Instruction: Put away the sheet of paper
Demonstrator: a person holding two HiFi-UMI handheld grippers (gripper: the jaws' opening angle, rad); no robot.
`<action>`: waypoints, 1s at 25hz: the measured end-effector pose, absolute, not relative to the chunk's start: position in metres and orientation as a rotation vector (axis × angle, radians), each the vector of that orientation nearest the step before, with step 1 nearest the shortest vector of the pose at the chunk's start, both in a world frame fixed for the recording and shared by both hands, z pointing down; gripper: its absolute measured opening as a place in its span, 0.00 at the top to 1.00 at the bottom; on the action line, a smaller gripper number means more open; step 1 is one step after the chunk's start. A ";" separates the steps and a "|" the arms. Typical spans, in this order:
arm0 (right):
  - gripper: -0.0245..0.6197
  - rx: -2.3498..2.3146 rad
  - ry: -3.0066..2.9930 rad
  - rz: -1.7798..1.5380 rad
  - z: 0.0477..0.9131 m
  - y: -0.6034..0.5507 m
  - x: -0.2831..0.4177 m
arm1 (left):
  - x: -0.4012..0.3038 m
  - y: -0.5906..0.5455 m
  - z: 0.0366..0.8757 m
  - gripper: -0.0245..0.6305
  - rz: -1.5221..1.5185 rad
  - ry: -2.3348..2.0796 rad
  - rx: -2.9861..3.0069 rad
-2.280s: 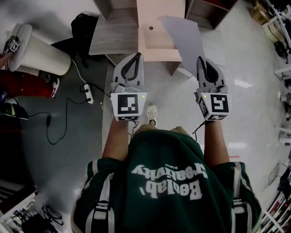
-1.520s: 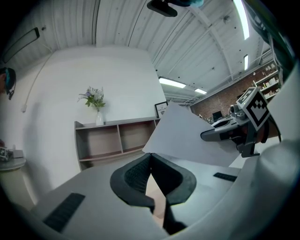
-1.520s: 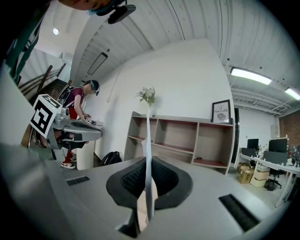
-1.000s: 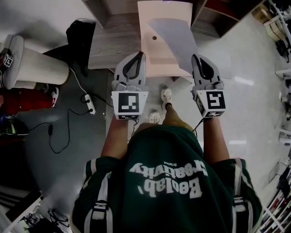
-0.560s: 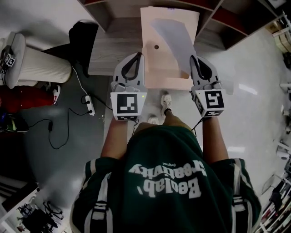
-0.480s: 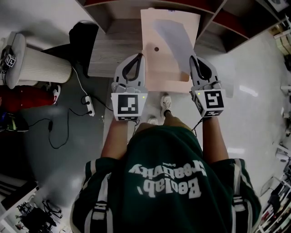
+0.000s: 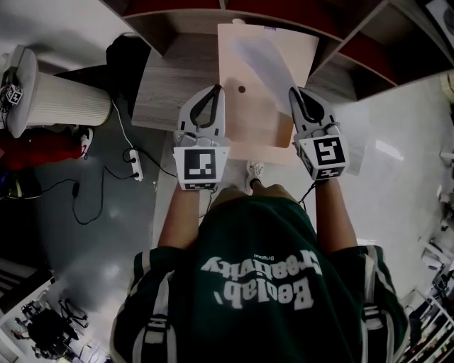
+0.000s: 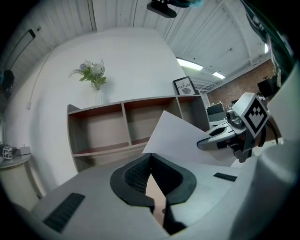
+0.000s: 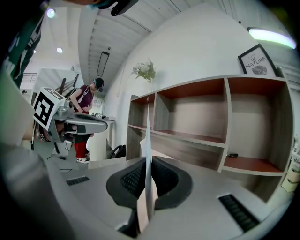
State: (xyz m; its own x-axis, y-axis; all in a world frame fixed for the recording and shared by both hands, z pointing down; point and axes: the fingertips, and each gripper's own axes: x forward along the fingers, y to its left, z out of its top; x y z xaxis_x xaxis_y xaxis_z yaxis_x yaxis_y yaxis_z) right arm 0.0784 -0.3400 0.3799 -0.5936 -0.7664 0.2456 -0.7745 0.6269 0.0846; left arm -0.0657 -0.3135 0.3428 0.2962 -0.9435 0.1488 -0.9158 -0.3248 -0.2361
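At the far left of the head view a white ribbed cylinder [image 7: 60,101] stands on the grey floor [image 7: 106,255], with a white power strip [image 7: 133,164] and its black cables to its right and a black bag [image 7: 128,53] above them. Right of the bag lies a grey wood-grain bench [image 7: 174,78], and just below it the left hand-held gripper [image 7: 216,91] points toward the top of the frame; its own view shows its jaws together at the tips with nothing between them [image 8: 150,155]. At centre a peach bench [image 7: 259,120] with a small round hole [image 7: 242,89] runs up to the open shelf unit [image 7: 177,18] along the top edge. The sheet of paper [image 7: 264,60] hangs slanted above the peach bench, in the upper centre, its lower right edge in the right hand-held gripper [image 7: 293,92]. In the right gripper view the jaws are clamped on the sheet of paper [image 9: 148,136], which stands edge-on and upright between the pads [image 9: 161,185]. In the left gripper view a vase of flowers [image 8: 93,77] sits on top of the shelf unit at upper left and a framed print [image 8: 185,86] further right
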 end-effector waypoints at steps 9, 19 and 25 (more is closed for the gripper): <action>0.91 1.128 -2.611 0.083 0.409 -0.381 0.074 | -0.060 -0.345 0.355 0.93 -0.416 1.819 -2.409; 0.91 1.009 -2.529 0.073 0.440 -0.394 0.056 | -0.071 -0.359 0.373 0.93 -0.420 1.847 -2.437; 0.91 0.954 -2.435 -0.006 0.468 -0.411 0.046 | -0.083 -0.372 0.387 0.93 -0.432 1.869 -2.462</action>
